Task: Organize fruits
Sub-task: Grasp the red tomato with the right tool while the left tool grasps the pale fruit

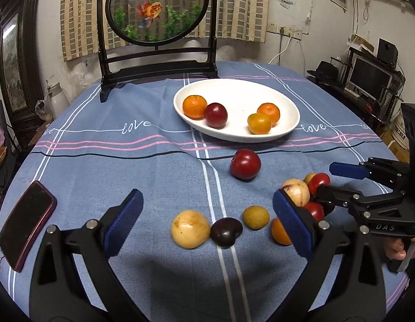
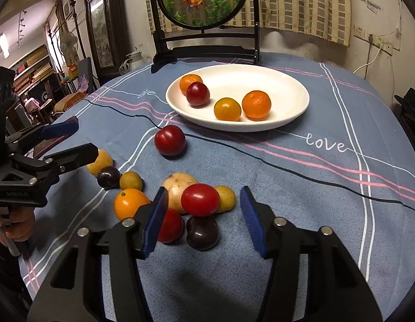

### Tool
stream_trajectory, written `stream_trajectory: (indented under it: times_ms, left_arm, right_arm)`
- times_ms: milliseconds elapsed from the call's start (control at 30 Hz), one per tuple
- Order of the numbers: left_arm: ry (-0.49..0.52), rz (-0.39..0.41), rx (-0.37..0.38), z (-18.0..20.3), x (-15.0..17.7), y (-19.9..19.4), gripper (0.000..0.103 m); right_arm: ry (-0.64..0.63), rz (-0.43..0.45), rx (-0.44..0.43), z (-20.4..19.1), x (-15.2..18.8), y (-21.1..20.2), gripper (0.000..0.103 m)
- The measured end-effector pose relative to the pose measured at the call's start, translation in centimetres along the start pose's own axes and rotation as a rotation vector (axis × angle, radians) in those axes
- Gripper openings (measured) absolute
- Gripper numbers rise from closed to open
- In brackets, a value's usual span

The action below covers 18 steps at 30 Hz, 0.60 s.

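Observation:
A white oval plate (image 1: 288, 102) (image 2: 290, 88) holds three oranges and a dark red plum. A red plum (image 1: 245, 164) (image 2: 169, 140) lies alone on the cloth in front of it. My left gripper (image 1: 207, 222) is open above a pale yellow fruit (image 1: 190, 229), a dark plum (image 1: 225, 231) and a small yellow fruit (image 1: 256, 217). My right gripper (image 2: 204, 220) is open over a cluster: a red tomato-like fruit (image 2: 200, 200), a dark plum (image 2: 202, 233), a red fruit (image 2: 171, 225), a pale fruit (image 2: 177, 187) and an orange (image 2: 129, 204). Nothing is held.
A blue striped tablecloth (image 1: 126, 166) covers the round table. A dark phone (image 1: 26, 222) lies at the left edge. A black-framed goldfish screen (image 1: 157, 8) stands behind the plate. A desk with a monitor (image 1: 368, 77) is off to the right.

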<state>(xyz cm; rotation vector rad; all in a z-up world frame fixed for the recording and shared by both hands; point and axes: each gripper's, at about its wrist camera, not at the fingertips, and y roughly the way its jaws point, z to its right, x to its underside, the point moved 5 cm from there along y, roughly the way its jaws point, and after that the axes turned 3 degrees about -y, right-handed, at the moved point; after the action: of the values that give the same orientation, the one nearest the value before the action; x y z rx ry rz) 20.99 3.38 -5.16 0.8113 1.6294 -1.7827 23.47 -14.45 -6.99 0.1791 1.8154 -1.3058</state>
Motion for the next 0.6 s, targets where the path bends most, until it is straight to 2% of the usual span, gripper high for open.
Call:
stream_trajectory:
  times_ms: [267, 400, 600]
  left_arm:
    - [-0.026, -0.013, 0.012, -0.43, 0.05, 0.06, 0.099]
    - [-0.032, -0.014, 0.01, -0.57, 0.04, 0.08, 0.099]
    - [-0.036, -0.022, 0.014, -0.74, 0.04, 0.25, 0.099]
  right_arm:
    - [-0.018, -0.012, 0.006, -0.26, 0.35, 0.44, 0.048]
    - [-0.019, -0.024, -0.007, -0.29, 0.46, 0.75, 0.036]
    - [-0.027, -0.026, -0.007, -0.41, 0.58, 0.91, 0.032]
